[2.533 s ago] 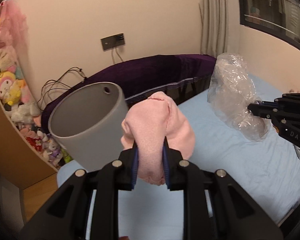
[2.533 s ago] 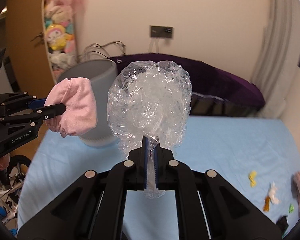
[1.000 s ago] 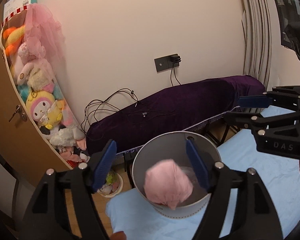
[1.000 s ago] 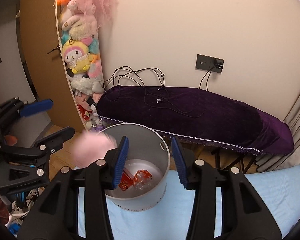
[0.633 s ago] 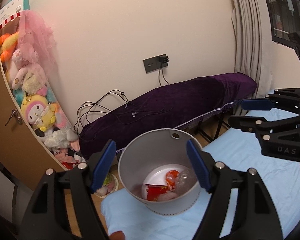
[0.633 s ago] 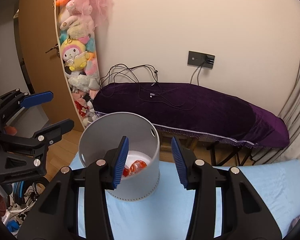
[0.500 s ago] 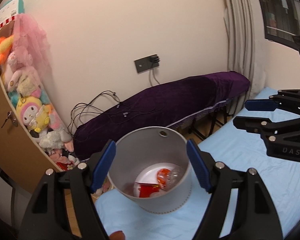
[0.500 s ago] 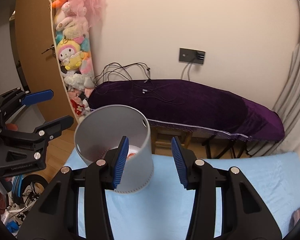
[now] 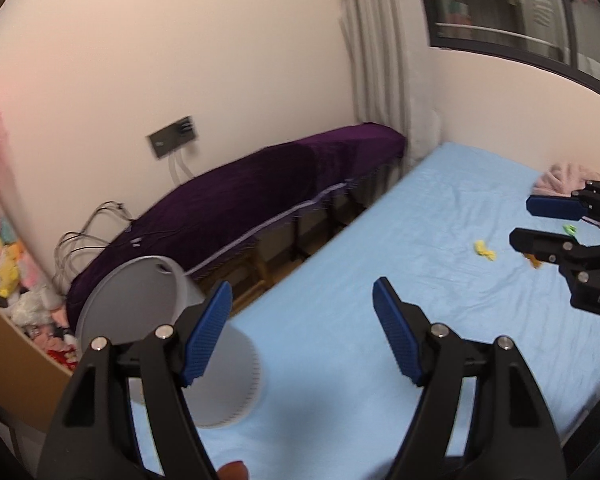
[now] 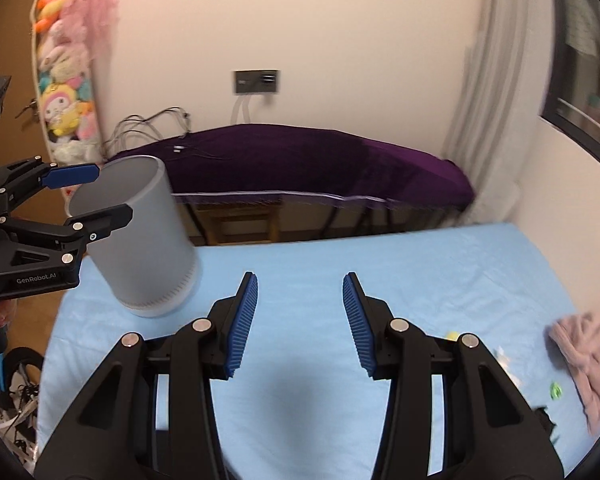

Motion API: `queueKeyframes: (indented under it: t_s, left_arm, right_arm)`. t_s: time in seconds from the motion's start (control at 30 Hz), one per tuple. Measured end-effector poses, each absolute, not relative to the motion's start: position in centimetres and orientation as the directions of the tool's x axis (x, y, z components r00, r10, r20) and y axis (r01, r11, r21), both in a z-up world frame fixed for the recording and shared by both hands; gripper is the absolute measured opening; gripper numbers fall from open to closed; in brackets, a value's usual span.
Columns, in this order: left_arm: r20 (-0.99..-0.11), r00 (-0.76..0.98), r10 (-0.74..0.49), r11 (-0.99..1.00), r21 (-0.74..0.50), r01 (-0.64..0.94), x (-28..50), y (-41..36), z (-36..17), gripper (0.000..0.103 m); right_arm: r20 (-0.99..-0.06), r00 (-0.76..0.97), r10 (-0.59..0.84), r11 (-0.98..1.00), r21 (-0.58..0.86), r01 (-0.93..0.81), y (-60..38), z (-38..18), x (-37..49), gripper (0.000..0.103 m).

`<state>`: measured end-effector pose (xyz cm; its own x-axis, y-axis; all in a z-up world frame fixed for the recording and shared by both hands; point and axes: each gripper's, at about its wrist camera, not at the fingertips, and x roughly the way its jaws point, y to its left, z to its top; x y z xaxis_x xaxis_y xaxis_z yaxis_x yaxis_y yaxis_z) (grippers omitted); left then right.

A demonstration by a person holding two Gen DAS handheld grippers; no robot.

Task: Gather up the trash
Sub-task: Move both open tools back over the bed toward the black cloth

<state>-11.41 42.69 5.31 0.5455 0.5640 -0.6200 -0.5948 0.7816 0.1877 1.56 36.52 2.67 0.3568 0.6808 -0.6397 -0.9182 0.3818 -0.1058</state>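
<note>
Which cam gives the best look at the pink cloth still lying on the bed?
Right wrist. The pink cloth lies unobstructed near the frame's right edge, folds visible on the blue sheet. In the left wrist view the pink cloth is smaller, farther off, and partly hidden behind the right claw.

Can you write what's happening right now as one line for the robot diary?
left gripper: open, empty | right gripper: open, empty | grey bin: upright on blue sheet | pink cloth, small scraps: uncollected

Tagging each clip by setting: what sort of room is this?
Most likely a child's bedroom: a bed with a light blue sheet, a shelf of plush toys, and a curtained window.
</note>
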Motion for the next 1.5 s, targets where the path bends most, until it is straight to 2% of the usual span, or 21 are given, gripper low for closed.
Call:
queueKeyframes:
  t_s: [0.47, 0.97, 1.23, 1.5]
  left_arm:
    - [-0.688, 0.639, 0.343, 0.926, 0.131, -0.355, 3.5, 28.9, -0.5, 0.073]
    - [-0.764, 0.632, 0.129, 0.991, 0.070, -0.118, 18.2, 14.9, -7.2, 0.073]
    - [-0.790, 0.611, 0.049, 0.999, 0.051, -0.014, 25.2, 9.2, -10.8, 0.073]
    - [-0.818, 0.575, -0.005, 0.998, 0.032, 0.054, 31.2, 5.6, -15.4, 0.073]
  right_arm:
    - [-0.642, 0.585, 0.495, 0.680, -0.133, -0.721, 16.0, -1.7, 13.5, 0.043]
    - [-0.658, 0.708, 0.255, 0.895, -0.116, -0.430, -3.2, -7.6, 25.8, 0.043]
    - [-0.693, 0.704, 0.157, 0.939, -0.117, -0.324, -9.3, -11.7, 30.4, 0.043]
    - [-0.739, 0.659, 0.138, 0.949, -0.091, -0.301, -10.4, -16.6, 35.0, 0.043]
